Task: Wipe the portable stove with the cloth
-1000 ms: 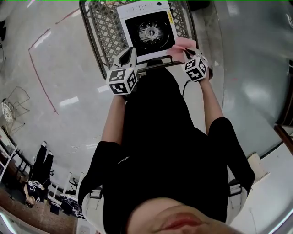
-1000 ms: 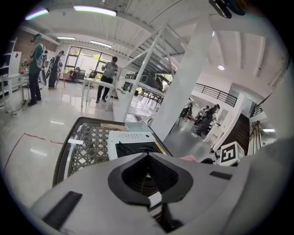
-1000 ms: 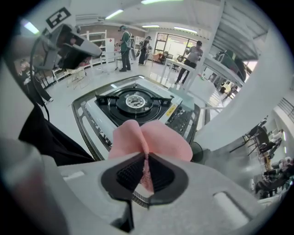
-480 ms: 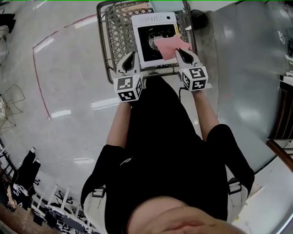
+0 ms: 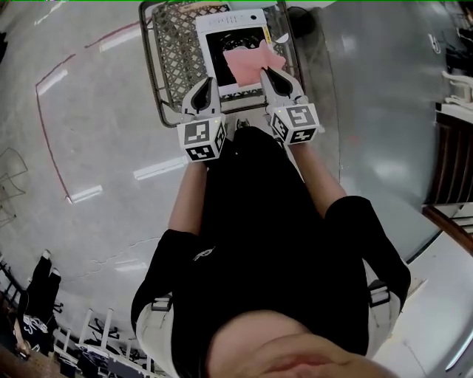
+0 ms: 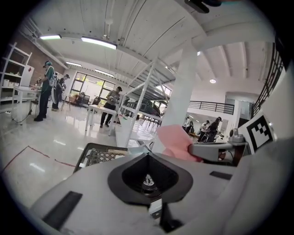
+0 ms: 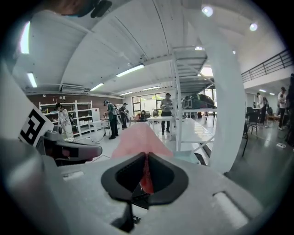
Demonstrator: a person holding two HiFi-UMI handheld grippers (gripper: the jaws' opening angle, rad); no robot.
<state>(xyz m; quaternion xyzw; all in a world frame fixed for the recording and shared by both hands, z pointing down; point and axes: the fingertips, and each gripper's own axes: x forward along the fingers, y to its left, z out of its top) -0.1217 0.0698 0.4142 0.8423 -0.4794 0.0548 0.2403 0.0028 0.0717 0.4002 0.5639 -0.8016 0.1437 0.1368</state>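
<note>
Pink cloth [image 5: 247, 63] over stove [image 5: 230, 21] on wire rack [image 5: 174, 53]

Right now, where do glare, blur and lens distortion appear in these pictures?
Head view: white glare streaks lie on the glossy floor. Left gripper view: a dark round vignette frames the picture. Right gripper view: the pink cloth near the lens looks soft, and the white pillar bows.

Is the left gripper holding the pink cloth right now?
No, the pink cloth is pinched between the jaws of the right gripper, while the left gripper holds nothing.
</note>
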